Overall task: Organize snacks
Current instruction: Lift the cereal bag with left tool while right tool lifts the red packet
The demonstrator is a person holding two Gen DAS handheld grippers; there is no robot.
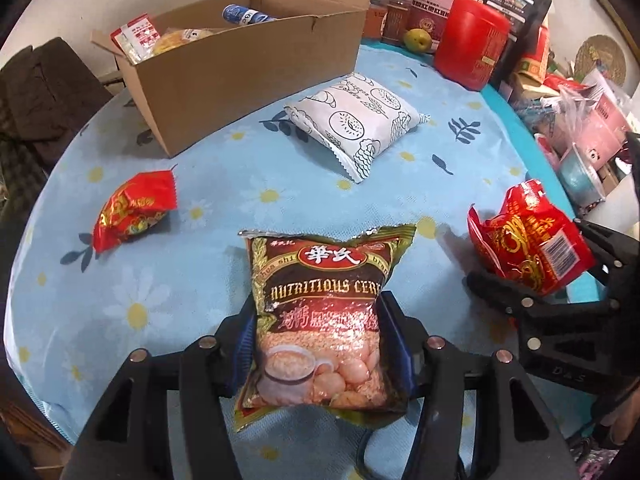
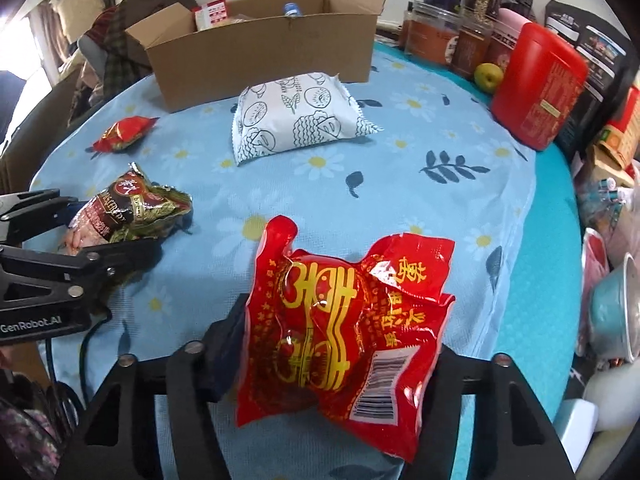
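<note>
My left gripper (image 1: 320, 344) is shut on a brown cereal packet (image 1: 324, 316), held above the blue flowered tablecloth (image 1: 160, 280); the packet also shows in the right wrist view (image 2: 128, 212). My right gripper (image 2: 340, 344) is shut on a red snack bag (image 2: 344, 328), also seen at the right of the left wrist view (image 1: 528, 236). A white patterned packet (image 1: 356, 116) lies mid-table. A small red packet (image 1: 132, 212) lies at the left. An open cardboard box (image 1: 240, 68) at the back holds several snacks.
Jars, a red canister (image 1: 472, 44), a green apple (image 1: 418, 40) and black bags crowd the back right. Cluttered items and a blue bowl (image 2: 616, 312) line the right table edge. A dark chair (image 1: 44, 96) stands at the left.
</note>
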